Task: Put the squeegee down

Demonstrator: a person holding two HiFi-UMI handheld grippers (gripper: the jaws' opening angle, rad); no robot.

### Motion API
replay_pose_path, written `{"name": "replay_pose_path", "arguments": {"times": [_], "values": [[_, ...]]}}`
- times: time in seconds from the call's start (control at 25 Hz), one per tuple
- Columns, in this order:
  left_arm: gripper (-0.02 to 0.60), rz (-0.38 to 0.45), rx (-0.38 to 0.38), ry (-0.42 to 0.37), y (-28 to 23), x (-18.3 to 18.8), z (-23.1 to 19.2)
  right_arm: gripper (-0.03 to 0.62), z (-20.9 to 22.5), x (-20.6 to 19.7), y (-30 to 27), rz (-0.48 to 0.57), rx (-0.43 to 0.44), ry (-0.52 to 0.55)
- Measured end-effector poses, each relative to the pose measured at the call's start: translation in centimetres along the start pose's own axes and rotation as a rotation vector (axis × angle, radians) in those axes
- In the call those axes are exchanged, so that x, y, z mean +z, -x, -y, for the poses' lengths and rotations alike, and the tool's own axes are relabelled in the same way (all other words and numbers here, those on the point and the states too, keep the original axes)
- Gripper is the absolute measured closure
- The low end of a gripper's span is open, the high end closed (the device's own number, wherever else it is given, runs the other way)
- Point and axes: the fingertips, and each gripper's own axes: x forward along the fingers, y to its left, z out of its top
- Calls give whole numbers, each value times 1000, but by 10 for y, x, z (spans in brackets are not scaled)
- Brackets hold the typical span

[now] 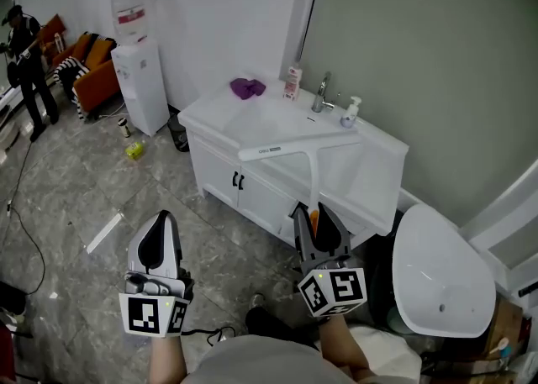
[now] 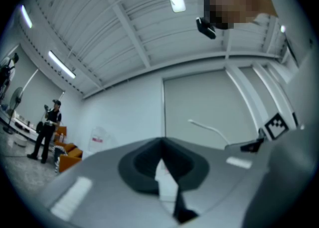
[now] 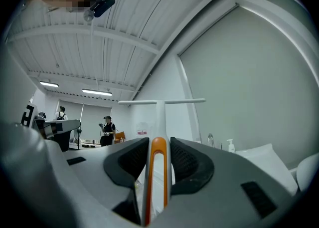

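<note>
In the head view the squeegee (image 1: 314, 174) stands upright: a white handle with an orange grip and a long white blade across its top, in front of the white vanity cabinet (image 1: 244, 185). My right gripper (image 1: 315, 213) is shut on the orange grip. The right gripper view shows the handle (image 3: 158, 164) pinched between the dark pads, with the blade level above them. My left gripper (image 1: 160, 221) is held at the lower left, apart from the squeegee, its jaws shut with nothing in them; the left gripper view shows its tips (image 2: 162, 144) meeting.
On the vanity top are a faucet (image 1: 321, 93), a soap bottle (image 1: 349, 112), a pink bottle (image 1: 292, 82) and a purple cloth (image 1: 247, 86). A white toilet (image 1: 441, 277) stands at the right. A water dispenser (image 1: 139, 80), an orange sofa and a person (image 1: 25, 59) are far left.
</note>
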Motion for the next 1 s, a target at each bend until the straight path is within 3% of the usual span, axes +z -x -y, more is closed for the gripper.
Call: {"name": "replay_pose_path", "arguments": {"times": [0.44,0.76,1.0], "values": [[574,49,17,-12,-114,-18,-5,462,58,3,-98,14,37,-7],[574,43,32,-27,-158,-35,-9,462,83,-13,-146,-3,56,-42],[574,30,53,-19,-182,-52,-41,461,77,-27,-185,-25,63,-37]]}}
